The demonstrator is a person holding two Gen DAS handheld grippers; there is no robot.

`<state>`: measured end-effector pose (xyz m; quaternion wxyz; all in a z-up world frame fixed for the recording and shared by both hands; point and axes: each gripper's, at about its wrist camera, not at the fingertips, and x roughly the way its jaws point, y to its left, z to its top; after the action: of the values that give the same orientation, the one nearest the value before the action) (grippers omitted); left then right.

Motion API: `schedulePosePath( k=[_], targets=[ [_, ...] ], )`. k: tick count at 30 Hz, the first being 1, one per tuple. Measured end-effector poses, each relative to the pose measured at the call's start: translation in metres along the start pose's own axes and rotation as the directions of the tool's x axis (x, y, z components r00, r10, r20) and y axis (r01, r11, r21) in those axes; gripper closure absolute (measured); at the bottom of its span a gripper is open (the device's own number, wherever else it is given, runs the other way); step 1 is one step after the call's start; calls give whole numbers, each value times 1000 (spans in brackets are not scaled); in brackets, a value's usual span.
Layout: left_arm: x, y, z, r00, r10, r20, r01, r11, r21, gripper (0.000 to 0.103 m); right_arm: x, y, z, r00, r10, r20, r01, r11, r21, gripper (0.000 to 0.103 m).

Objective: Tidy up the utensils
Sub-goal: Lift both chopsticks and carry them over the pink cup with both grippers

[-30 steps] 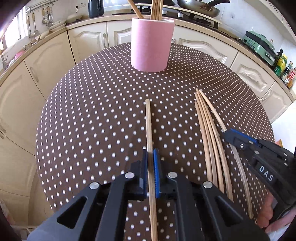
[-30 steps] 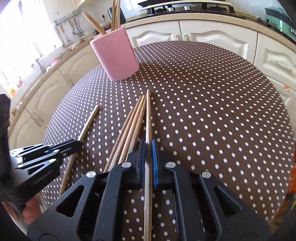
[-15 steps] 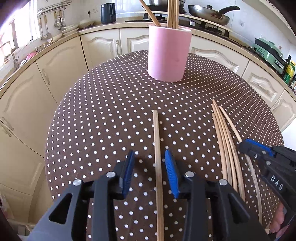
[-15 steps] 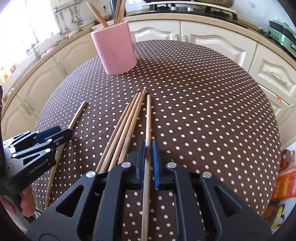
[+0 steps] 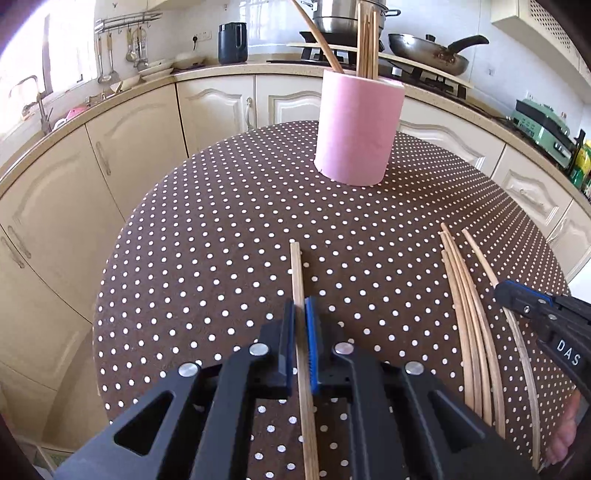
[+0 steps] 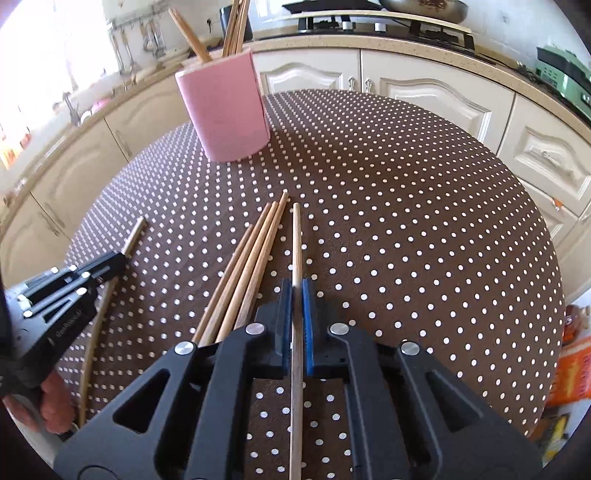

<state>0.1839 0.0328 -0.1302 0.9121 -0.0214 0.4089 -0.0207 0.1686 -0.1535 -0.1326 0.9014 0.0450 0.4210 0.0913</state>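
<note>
Left gripper (image 5: 300,308): its jaws are closing at this moment, and the frames show the two blue pads already pressed on one flat wooden chopstick (image 5: 297,273), which passes between them.
Flat chopstick: one piece, alone on the left part of the table, well apart from the other loose ones; its far end points toward the holder.
Right gripper (image 6: 296,290): closed, gripping one round wooden chopstick (image 6: 296,243) between its pads.
Round chopstick: one piece, just beside the loose bundle, on its right side in the right wrist view; its tip points away from the camera.
Loose bundle (image 6: 255,254): four chopsticks lying close together on the cloth, side by side, their near ends hidden under the right gripper body.
Chopsticks on the table, total: six, counted as one in each gripper and four in the bundle.
Pink holder (image 5: 358,129): one cylinder, upright, at the far side of the table, well apart from both grippers.
Chopsticks in holder (image 5: 365,44): one leans to the left; the others stand in a tight upright group which I cannot count exactly.
Table (image 6: 424,229): one round table with a brown cloth with white dots.
Background: cream kitchen cabinets (image 5: 140,147); one frying pan (image 5: 428,55) and one steel pot (image 5: 332,16) on the stove.
Person: only fingers (image 6: 53,406) on the left gripper handle are visible.
</note>
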Motion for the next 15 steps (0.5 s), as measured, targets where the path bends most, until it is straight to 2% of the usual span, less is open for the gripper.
schedulePosePath(
  k=[9,15],
  targets=[
    [-35,-7,12,991,-51,120,49,999,15,97,-42,-2,13,988,31,154,-37,999,30,97],
    [-66,-7,30,968,-75,240,81,997,-12,97,-71,1,31,964,37,262,-47,998,29,97]
  ],
)
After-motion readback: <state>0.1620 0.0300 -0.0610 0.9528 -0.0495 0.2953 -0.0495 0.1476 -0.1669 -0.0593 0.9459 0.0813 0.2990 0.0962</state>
